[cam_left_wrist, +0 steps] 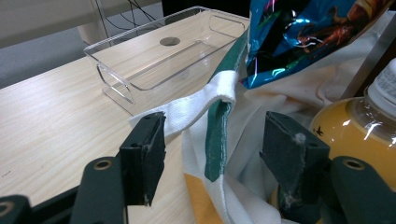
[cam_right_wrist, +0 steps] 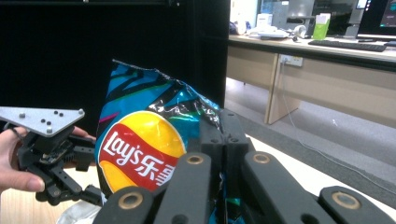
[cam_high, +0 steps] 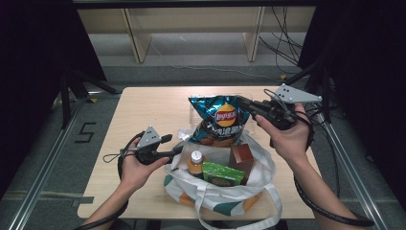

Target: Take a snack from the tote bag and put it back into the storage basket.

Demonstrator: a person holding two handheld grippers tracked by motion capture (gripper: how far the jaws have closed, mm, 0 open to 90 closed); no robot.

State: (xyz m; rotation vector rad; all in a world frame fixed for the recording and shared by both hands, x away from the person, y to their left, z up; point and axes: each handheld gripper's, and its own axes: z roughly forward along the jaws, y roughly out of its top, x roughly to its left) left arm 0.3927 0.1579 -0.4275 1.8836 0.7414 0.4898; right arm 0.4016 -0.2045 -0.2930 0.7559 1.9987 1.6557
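A blue Lay's chips bag (cam_high: 218, 120) hangs upright over a white tote bag (cam_high: 215, 196) with green and orange patches. My right gripper (cam_high: 246, 104) is shut on the chips bag's upper right edge; in the right gripper view its jaws (cam_right_wrist: 223, 126) pinch the foil (cam_right_wrist: 140, 140). My left gripper (cam_high: 174, 143) sits at the tote's left rim. In the left gripper view it (cam_left_wrist: 215, 135) stands open, with the tote's white and green strap (cam_left_wrist: 205, 100) between the jaws but not pressed. Inside the tote stand an orange juice bottle (cam_high: 195, 163), a green box (cam_high: 221, 173) and a brown box (cam_high: 241, 158).
A clear plastic tray (cam_left_wrist: 154, 56) rests on the wooden table (cam_high: 143, 110) just behind the tote. The table's left half is bare wood. Dark curtains flank the table, and cables run along its right side.
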